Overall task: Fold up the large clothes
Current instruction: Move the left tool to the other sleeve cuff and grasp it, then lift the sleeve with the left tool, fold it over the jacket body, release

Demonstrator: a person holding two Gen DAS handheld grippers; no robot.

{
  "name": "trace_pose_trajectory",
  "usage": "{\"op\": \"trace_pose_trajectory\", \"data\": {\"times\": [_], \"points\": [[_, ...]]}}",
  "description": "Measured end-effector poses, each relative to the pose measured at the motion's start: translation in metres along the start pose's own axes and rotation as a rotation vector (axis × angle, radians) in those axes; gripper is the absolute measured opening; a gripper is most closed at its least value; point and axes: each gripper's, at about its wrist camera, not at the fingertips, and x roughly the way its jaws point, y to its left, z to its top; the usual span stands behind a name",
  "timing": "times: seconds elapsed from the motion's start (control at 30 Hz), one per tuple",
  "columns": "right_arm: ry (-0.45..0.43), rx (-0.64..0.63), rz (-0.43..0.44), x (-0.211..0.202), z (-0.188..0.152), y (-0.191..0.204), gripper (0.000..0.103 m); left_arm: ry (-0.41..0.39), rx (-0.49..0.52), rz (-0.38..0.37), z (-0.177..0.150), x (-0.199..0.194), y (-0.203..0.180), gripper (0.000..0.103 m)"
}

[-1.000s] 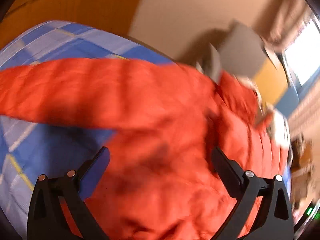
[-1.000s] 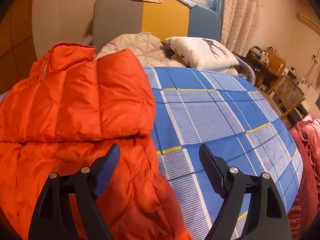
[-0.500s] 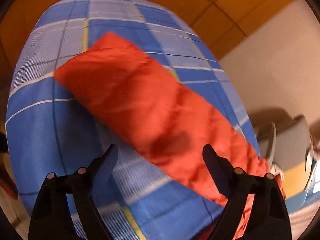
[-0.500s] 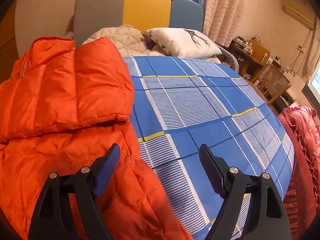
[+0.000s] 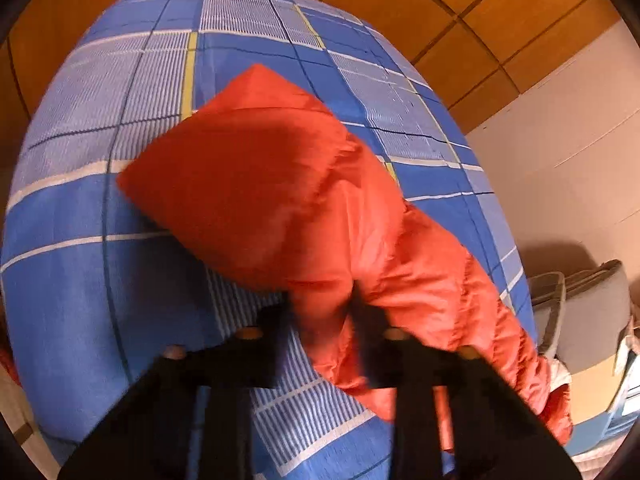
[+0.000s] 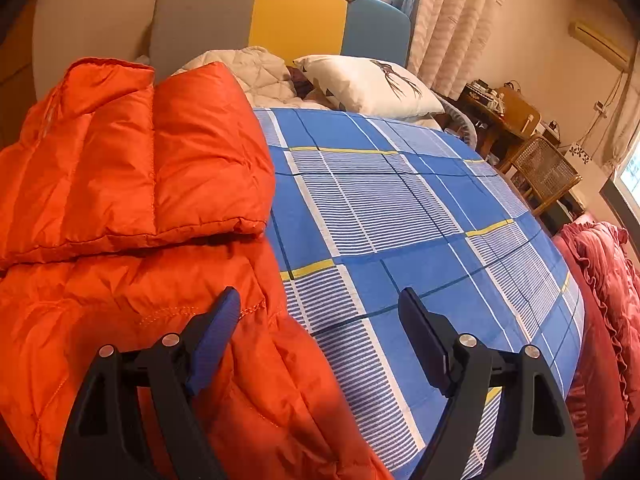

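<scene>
An orange puffer jacket [image 6: 132, 184] lies across a blue plaid bedsheet [image 6: 400, 216], one padded panel folded over its body. We see our left gripper [image 5: 320, 304] clamped on a fold of the jacket's sleeve [image 5: 280, 196], which stretches out over the sheet. Our right gripper [image 6: 320, 308] hovers with jaws spread wide and empty, one finger over the jacket's edge, the other over the sheet. A white pillow [image 6: 368, 84] rests near the headboard [image 6: 280, 20].
</scene>
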Motion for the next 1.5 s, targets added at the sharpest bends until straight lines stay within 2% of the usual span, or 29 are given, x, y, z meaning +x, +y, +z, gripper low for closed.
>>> {"op": "trace_pose_trajectory", "data": {"times": [0.03, 0.17, 0.27, 0.43, 0.57, 0.77, 1.03, 1.17, 1.5], "points": [[0.002, 0.001, 0.000, 0.000, 0.000, 0.000, 0.080, -0.007, 0.012, -0.012, 0.000, -0.002, -0.002, 0.009], [0.008, 0.001, -0.004, 0.003, 0.000, 0.001, 0.080, -0.112, 0.131, 0.007, -0.007, -0.024, -0.027, 0.005], [0.000, -0.003, -0.013, 0.001, -0.001, 0.001, 0.080, -0.169, 0.186, -0.019, -0.014, -0.041, -0.045, 0.005], [0.001, -0.002, -0.014, 0.001, -0.001, 0.001, 0.080, -0.282, 0.408, -0.099, -0.046, -0.080, -0.102, 0.005], [-0.002, -0.004, -0.024, 0.001, -0.001, 0.002, 0.080, -0.317, 0.589, -0.197, -0.085, -0.103, -0.145, 0.005], [-0.007, -0.018, -0.052, 0.001, -0.001, 0.005, 0.080, -0.285, 0.751, -0.308, -0.145, -0.121, -0.189, 0.005], [0.004, -0.006, -0.038, 0.003, -0.002, 0.003, 0.080, -0.199, 0.945, -0.380, -0.226, -0.126, -0.226, 0.005], [0.006, 0.000, -0.030, 0.004, -0.002, 0.002, 0.080, -0.166, 1.020, -0.393, -0.267, -0.127, -0.235, 0.005], [0.010, 0.014, -0.008, 0.009, -0.003, -0.003, 0.080, -0.049, 1.199, -0.378, -0.339, -0.107, -0.252, 0.006]]}}
